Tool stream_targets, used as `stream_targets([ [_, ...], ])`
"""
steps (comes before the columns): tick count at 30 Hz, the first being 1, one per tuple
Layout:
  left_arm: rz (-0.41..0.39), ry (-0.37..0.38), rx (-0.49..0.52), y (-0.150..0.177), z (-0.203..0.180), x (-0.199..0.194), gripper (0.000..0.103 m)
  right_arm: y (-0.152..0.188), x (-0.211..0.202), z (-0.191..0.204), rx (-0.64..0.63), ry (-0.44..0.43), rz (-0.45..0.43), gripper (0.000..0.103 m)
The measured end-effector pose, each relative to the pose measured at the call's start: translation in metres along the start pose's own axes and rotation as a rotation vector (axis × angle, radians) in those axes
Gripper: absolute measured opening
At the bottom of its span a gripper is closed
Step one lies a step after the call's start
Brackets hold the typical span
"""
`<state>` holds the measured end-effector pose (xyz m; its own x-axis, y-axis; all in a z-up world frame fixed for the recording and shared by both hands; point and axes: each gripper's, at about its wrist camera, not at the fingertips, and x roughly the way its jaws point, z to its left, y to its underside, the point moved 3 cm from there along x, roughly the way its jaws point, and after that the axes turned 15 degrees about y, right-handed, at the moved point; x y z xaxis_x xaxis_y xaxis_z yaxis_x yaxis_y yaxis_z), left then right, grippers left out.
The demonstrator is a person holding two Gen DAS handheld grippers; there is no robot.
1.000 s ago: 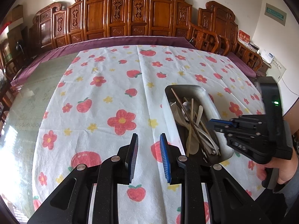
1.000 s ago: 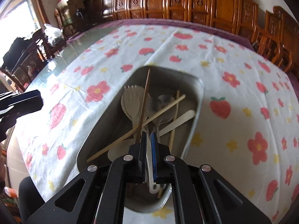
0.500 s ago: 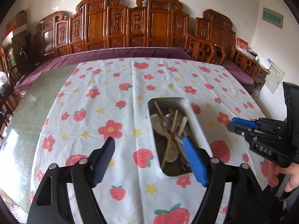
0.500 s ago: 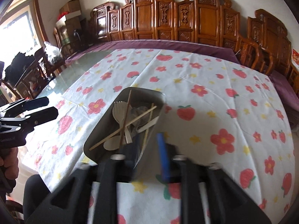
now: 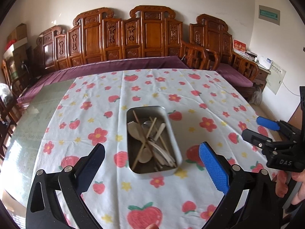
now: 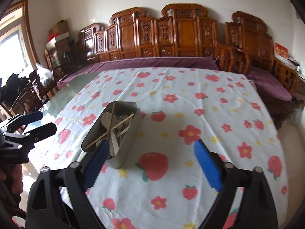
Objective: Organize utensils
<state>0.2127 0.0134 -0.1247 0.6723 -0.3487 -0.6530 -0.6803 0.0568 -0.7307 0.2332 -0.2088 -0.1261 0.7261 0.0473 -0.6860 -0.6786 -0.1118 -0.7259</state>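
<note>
A metal tray (image 5: 172,131) sits on the flowered tablecloth (image 5: 190,87) and holds several utensils: a pale wooden fork (image 5: 134,131), chopsticks (image 5: 147,140) and spoons, all lying crossed. My left gripper (image 5: 151,148) hovers short of the tray, its jaws opening wide with nothing between the pads. The right gripper (image 6: 151,143) hangs to the right of the tray (image 6: 129,143), jaws also opening and empty. Each gripper shows in the other's view: the right gripper (image 5: 252,126) at the right edge, the left gripper (image 6: 47,122) at the left edge.
The tablecloth (image 6: 190,99) covers most of a glass-topped table (image 5: 32,114). A carved wooden bench (image 5: 150,36) with a purple cushion (image 5: 114,66) runs behind it. A person's hand (image 5: 282,183) holds the right gripper's handle. Boxes (image 6: 59,30) stand at the far left.
Both grippers went from nearly shut to wide open and drew back and up from the tray. The right gripper let go of a pale utensil, which stayed in the tray.
</note>
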Motion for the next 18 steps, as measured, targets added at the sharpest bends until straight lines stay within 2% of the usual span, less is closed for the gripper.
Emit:
stream_targets([
  [3,-0.011,0.005,0.005,0.002,-0.018,-0.008,0.096,0.005,-0.016,-0.014,0.017,0.02,-0.013,0.101],
  [11,-0.056,0.021,0.019,0.005,-0.057,-0.042,0.096,0.012,-0.068,-0.031,0.022,0.052,-0.084,0.101],
  [18,-0.173,0.014,0.081,-0.006,-0.086,-0.101,0.096,0.003,-0.132,-0.03,0.036,0.045,-0.203,0.101],
])
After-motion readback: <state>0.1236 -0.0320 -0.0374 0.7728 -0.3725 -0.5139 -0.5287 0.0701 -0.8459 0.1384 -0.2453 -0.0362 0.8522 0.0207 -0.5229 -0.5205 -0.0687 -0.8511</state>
